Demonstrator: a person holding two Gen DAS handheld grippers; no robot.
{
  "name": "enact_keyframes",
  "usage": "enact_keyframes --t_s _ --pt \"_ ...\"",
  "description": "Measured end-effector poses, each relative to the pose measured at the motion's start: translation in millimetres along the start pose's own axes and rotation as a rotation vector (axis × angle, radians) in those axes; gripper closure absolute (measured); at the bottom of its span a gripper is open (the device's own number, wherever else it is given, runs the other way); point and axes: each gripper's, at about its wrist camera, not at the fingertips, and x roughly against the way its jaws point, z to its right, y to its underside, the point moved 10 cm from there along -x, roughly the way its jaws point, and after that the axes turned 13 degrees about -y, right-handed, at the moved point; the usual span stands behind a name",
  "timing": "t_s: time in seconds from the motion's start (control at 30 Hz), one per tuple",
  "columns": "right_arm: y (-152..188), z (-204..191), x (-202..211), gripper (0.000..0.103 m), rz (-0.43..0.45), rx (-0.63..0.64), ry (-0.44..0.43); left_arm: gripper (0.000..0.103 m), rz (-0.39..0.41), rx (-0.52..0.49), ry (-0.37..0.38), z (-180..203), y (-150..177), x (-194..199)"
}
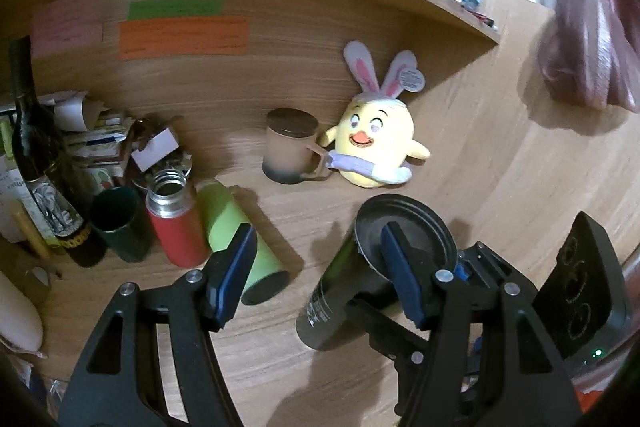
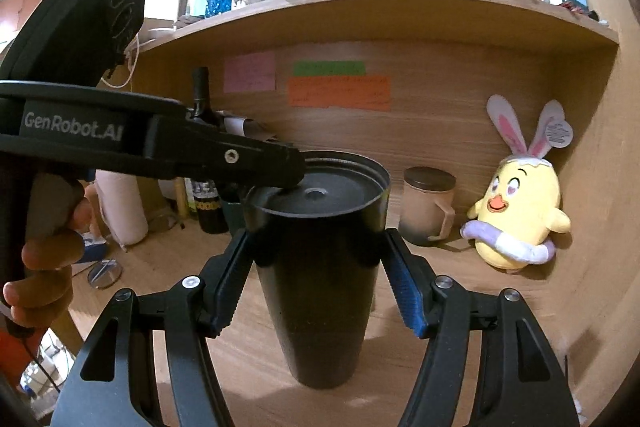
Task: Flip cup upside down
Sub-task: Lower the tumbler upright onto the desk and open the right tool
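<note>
A tall black tumbler cup stands upright on the wooden desk with a black lid on its wide top. My right gripper has its blue-padded fingers pressed against both sides of the cup below the rim. In the left wrist view the same cup lies under my left gripper, which is wide open. Its right finger rests over the lid; its left finger is off to the side, over a lying green bottle.
A frosted mug with a brown lid and a yellow chick plush stand against the back wall. A green bottle, a red flask, a dark green cup and a wine bottle crowd the left. A shelf runs overhead.
</note>
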Motion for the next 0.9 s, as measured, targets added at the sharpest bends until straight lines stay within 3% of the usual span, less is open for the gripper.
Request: enact_keyframes --t_s 0.4,0.57,0.77,0.9 --pt "6.0 11.3 -3.5 0.041 -0.050 -0.074 -0.070 0.021 0.013 0.003 -0.055 -6.5 -8.7 -15.4" --pt "9.8 11.7 13.0 0.032 -0.050 -0.076 -0.067 0.019 0.036 -0.026 -0.113 -7.5 -11.8 -11.5" --pt "1.9 10.8 49.7 0.026 -0.007 -0.055 -0.041 0.019 0.124 -0.013 -0.094 -7.4 -18.2 30.5" --pt "-5.2 9.7 81.7 0.018 0.038 -0.046 -0.016 0.018 0.201 -0.004 -0.142 -12.2 -3.3 68.6"
